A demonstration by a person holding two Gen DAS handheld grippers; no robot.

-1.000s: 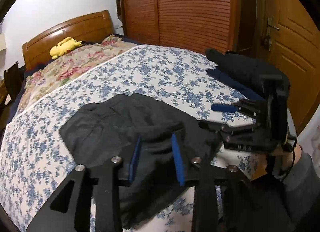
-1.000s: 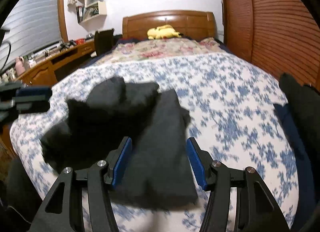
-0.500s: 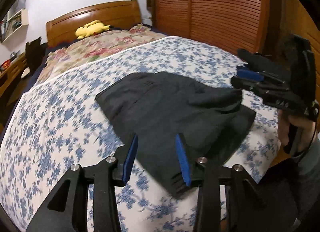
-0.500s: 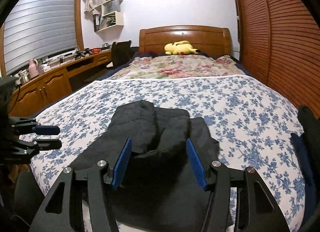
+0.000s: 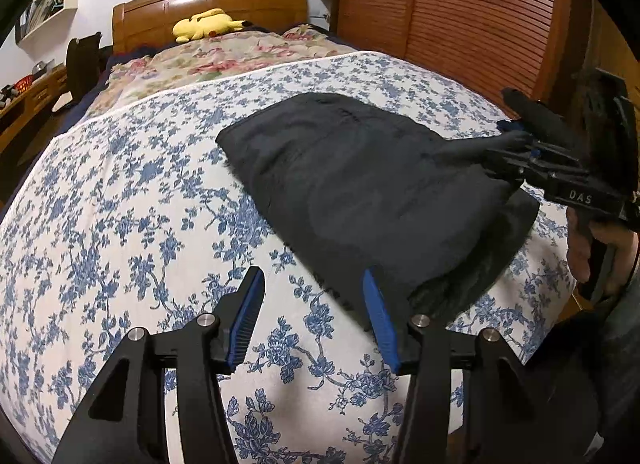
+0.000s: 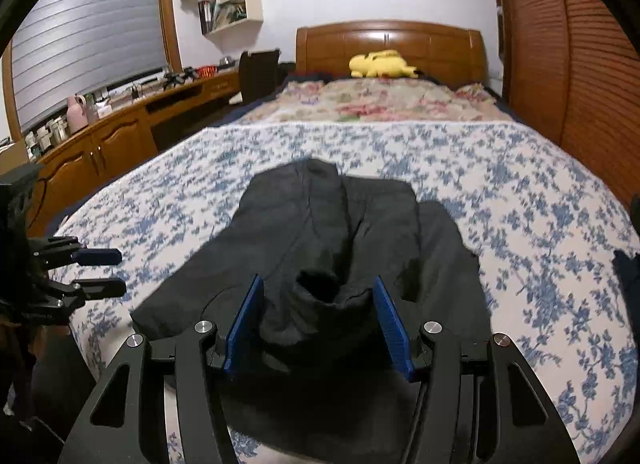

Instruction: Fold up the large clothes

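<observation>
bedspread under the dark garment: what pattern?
White with a blue floral print; clearest in the left wrist view, around the dark garment.

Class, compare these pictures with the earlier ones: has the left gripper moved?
Yes. The left gripper has pulled back off the black garment toward the bed's near edge, away from the headboard, its jaws just opening, empty.

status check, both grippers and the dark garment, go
Left gripper open, jaws just widened, nothing between. Right gripper astride bunched cloth, grip unclear. Dark garment part-folded on bedspread. Nothing in the way.
</observation>
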